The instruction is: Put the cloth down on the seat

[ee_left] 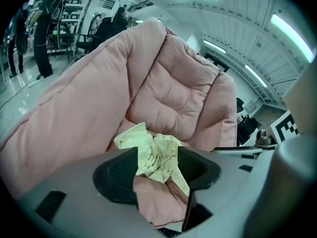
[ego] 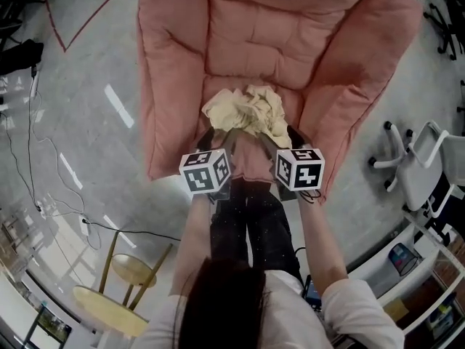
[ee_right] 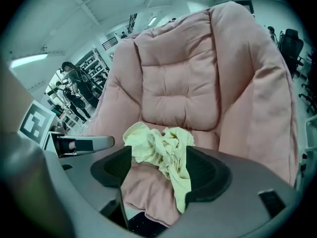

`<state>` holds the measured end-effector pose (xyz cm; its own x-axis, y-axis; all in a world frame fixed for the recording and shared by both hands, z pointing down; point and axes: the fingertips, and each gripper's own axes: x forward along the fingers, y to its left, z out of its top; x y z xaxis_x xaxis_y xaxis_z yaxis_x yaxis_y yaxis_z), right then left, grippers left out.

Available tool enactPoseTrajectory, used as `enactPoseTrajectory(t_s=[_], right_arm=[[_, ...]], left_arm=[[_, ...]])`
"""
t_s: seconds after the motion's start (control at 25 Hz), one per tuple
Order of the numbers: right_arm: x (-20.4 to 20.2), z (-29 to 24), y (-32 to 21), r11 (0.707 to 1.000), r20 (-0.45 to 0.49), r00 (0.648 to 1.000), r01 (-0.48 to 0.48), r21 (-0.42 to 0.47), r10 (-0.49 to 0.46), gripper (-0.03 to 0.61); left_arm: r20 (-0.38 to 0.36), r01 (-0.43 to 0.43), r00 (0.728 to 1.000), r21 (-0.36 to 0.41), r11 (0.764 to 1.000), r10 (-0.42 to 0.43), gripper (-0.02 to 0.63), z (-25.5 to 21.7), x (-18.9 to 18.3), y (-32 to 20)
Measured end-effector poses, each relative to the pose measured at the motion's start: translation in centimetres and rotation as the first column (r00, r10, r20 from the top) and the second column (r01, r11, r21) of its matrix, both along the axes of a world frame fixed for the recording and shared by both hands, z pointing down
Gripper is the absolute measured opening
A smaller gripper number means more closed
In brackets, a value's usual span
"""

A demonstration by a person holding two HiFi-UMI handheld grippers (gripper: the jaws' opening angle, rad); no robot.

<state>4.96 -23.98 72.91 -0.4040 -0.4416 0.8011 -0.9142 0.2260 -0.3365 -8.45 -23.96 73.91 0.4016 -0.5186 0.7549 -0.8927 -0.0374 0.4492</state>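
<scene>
A crumpled pale yellow cloth (ego: 245, 111) lies on the seat cushion of a big pink padded chair (ego: 269, 35). My left gripper (ego: 218, 144) and right gripper (ego: 287, 142) hover side by side above the seat's front edge, both open with nothing between the jaws. In the left gripper view the cloth (ee_left: 156, 155) shows beyond the open jaws, lying on the pink seat (ee_left: 158, 202). The right gripper view shows the same cloth (ee_right: 163, 152) lying free on the seat (ee_right: 143, 187), with one corner hanging toward the front. Neither gripper touches it.
The chair's high padded arms (ego: 163, 86) flank the seat. A white office chair (ego: 418, 162) stands at the right, a wooden stool (ego: 123, 289) at the lower left, and cables (ego: 43, 166) run over the grey floor. People stand by shelves in the background (ee_left: 47, 29).
</scene>
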Motion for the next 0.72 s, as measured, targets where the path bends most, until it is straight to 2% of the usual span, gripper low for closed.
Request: enactPoseTrajectory(t_s=[0.24,0.48,0.72], right_arm=[[0.2,-4.4,1.5,0.999,0.000,1.000,-0.022,0.028,0.022,0.330],[0.4,-8.9,3.2,0.998,0.000,1.000,-0.007,0.059,0.007,0.330],[0.1,-13.2,4.3,0.989,-0.050,0.999,0.021,0.146,-0.014,0.328]], left_arm=[[0.001,0.027,1.000,0.043,0.999,-0.027,0.247,-4.9,-0.5,1.3],[-0.027,-0.003,1.000,0.096,0.995,0.006,0.247,-9.6,0.5,3.0],[-0.025,-0.030,0.999,0.149,0.988,0.034,0.245,-14.5,0.8,4.4]])
